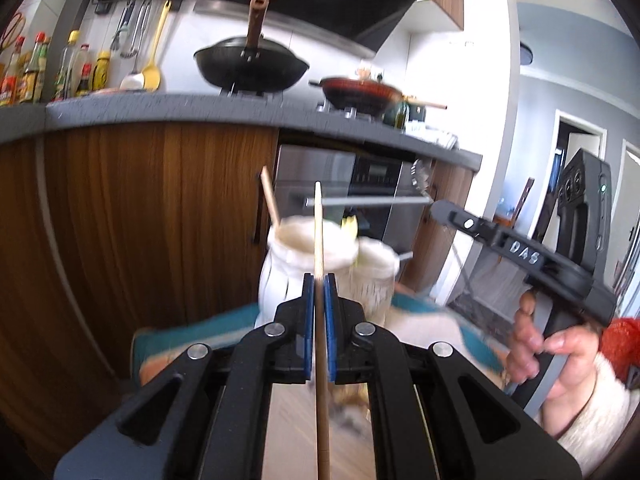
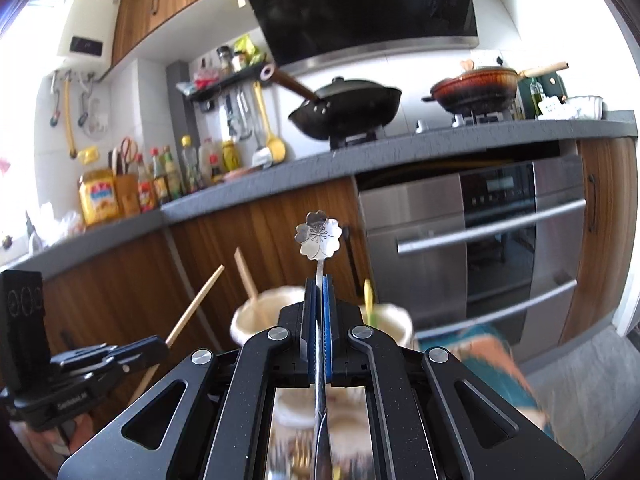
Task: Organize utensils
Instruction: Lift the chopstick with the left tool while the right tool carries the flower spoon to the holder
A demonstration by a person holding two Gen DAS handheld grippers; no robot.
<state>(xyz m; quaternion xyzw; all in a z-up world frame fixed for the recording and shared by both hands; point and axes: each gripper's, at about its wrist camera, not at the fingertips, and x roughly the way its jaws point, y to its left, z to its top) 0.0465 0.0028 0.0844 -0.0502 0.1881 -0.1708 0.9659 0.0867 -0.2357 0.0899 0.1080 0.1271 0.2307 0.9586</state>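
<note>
Your left gripper (image 1: 319,280) was pinched tight on a wooden chopstick (image 1: 318,232), its blue pads pressed to the shaft from both sides; the stick ran straight along the tool's line, tip toward 12 o'clock and tail passing back under the camera toward 6. Your right gripper (image 2: 319,282) was likewise clamped on a metal spoon (image 2: 318,236) whose flower-shaped end stood up at 12 o'clock, the rest of it trailing toward 6 between the fingers. The relation that mattered for the next move: the two white cups sat just beyond and below both sets of fingertips. In the left view the left cup (image 1: 308,256) lay dead ahead behind the chopstick, with the right cup (image 1: 376,276) touching or nearly touching it at about 2 o'clock. In the right view the left cup (image 2: 260,316) sat at 10 o'clock of the tips and the right cup (image 2: 390,320) at 2 o'clock. By my reading each utensil needed tipping toward vertical before it could drop in. One chopstick (image 1: 270,200) already leaned in the left cup. The left view alone showed your right hand (image 1: 560,344) on its grip at 3 o'clock; the right view alone showed the spoon's end and something yellow-green (image 2: 368,300) in the right cup. Both cups were blurred.
</note>
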